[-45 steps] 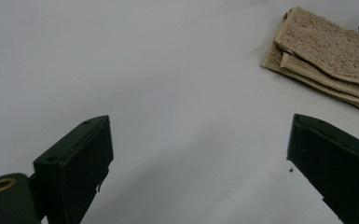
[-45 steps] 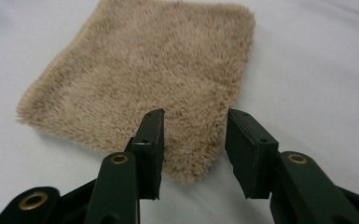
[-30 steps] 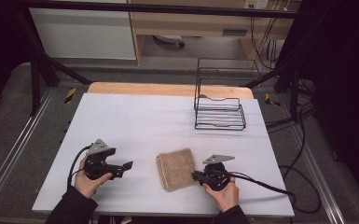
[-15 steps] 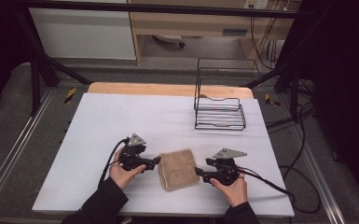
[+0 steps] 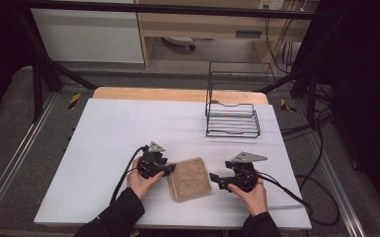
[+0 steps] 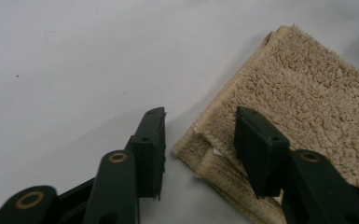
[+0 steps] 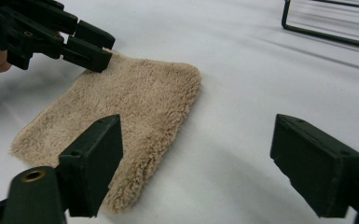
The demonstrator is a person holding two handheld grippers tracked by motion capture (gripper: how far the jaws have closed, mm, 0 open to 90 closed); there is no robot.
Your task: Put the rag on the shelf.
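Left gripper view: the left claw (image 6: 200, 149), jaws just closing but not yet pressing, straddles the near corner of the folded tan towel (image 6: 298, 116). It may well pinch only the top layer, unfolding it. The fluffy, square towel lies flat on the white tabletop (image 5: 118, 128). The right claw (image 7: 196, 172) has just been opening, nothing between.

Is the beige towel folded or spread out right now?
Folded. The towel shows stacked layers with a tag at its corner, lying compact and flat on the table.
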